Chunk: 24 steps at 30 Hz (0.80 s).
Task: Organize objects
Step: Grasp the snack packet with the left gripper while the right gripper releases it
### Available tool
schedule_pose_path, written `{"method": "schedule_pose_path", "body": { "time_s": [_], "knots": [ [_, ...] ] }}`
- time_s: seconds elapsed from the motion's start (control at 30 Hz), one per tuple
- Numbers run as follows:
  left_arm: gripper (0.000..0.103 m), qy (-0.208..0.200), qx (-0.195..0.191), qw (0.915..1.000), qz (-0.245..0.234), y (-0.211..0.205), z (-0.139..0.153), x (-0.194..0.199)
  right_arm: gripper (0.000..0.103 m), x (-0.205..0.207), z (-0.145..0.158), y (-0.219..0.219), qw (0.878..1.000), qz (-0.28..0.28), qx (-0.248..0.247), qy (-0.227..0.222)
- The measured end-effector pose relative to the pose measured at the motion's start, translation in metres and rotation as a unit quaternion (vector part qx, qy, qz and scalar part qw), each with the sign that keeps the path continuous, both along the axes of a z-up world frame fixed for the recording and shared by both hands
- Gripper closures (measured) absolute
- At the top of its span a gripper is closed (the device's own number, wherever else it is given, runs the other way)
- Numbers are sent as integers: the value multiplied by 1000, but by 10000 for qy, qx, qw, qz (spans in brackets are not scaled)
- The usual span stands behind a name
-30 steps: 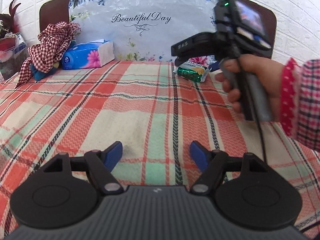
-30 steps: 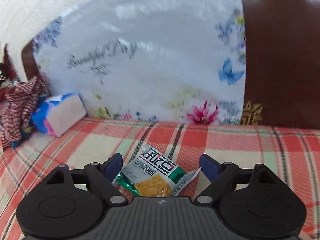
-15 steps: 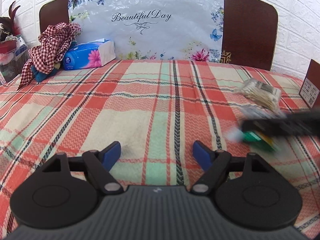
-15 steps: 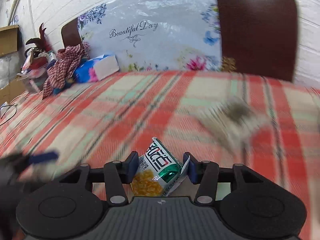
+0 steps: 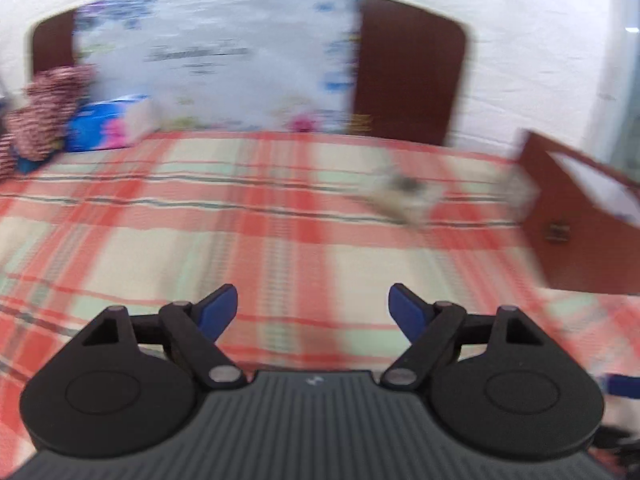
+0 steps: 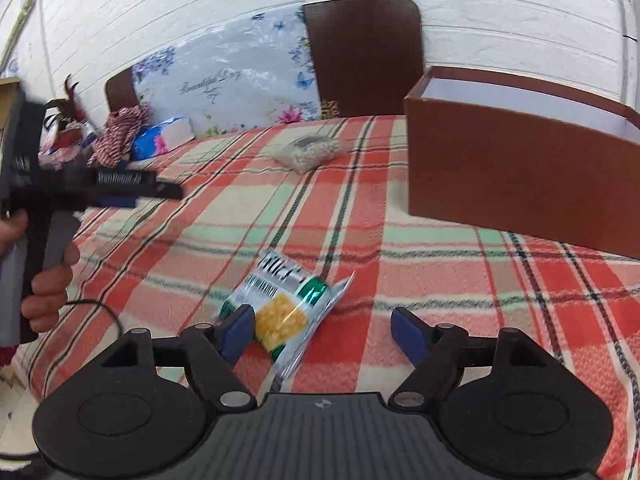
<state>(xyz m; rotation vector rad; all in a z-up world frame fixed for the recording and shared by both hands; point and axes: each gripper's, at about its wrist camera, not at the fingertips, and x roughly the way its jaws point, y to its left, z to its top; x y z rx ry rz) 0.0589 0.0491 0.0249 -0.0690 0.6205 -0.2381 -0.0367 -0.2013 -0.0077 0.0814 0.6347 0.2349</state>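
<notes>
A green and white snack packet [image 6: 286, 304] lies on the plaid cloth [image 6: 360, 216], just ahead of my right gripper [image 6: 324, 330]. That gripper is open and the packet rests against its left finger. A clear bag of small white pieces [image 6: 308, 150] lies farther back; it shows blurred in the left wrist view [image 5: 404, 192]. A brown open box [image 6: 516, 160] stands at the right, also seen in the left wrist view [image 5: 580, 216]. My left gripper [image 5: 312, 312] is open and empty above the cloth. It appears at the left of the right wrist view [image 6: 120, 188].
A blue tissue box [image 6: 164, 136] and a checked cloth bundle [image 6: 120, 132] sit at the back left by the floral headboard [image 6: 224, 84]. The left wrist view is blurred by motion.
My right gripper carried the snack packet from the back of the bed toward the front near the brown box, then opened and let it go. My left gripper swung to the right.
</notes>
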Motion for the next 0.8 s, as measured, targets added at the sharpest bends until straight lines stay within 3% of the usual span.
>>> {"method": "schedule_pose_path", "body": {
  "time_s": [0.13,0.27,0.3,0.37,0.4,0.47,0.67,0.8],
  "knots": [
    [25,414,-402,9930,-1034,-40,3,-20,27,-5,-4,14,9973,370,-588,-228],
    [27,1405,-860,9734,-1593,-64,-22,-16,28,-2,-13,17,9954,518,-767,-251],
    [26,1559,-854,9699,-1664,-69,-29,-16,36,-1,-14,18,9950,557,-774,-306],
    [28,1324,-553,9737,-1771,-84,-29,-26,55,4,-13,19,9946,651,-721,-363],
    [46,1373,-529,9712,-1873,-90,-28,-25,63,6,-12,19,9947,674,-668,-390],
    [55,1416,-496,9703,-1897,-99,-16,-21,64,12,-8,18,9950,634,-611,-473],
    [55,409,-325,9725,-2271,-136,59,-1,64,23,38,-14,9853,73,-408,-1656],
    [55,20,-23,9680,-2510,-183,83,27,64,53,56,-44,9797,-363,-423,-1927]
  ]
}}
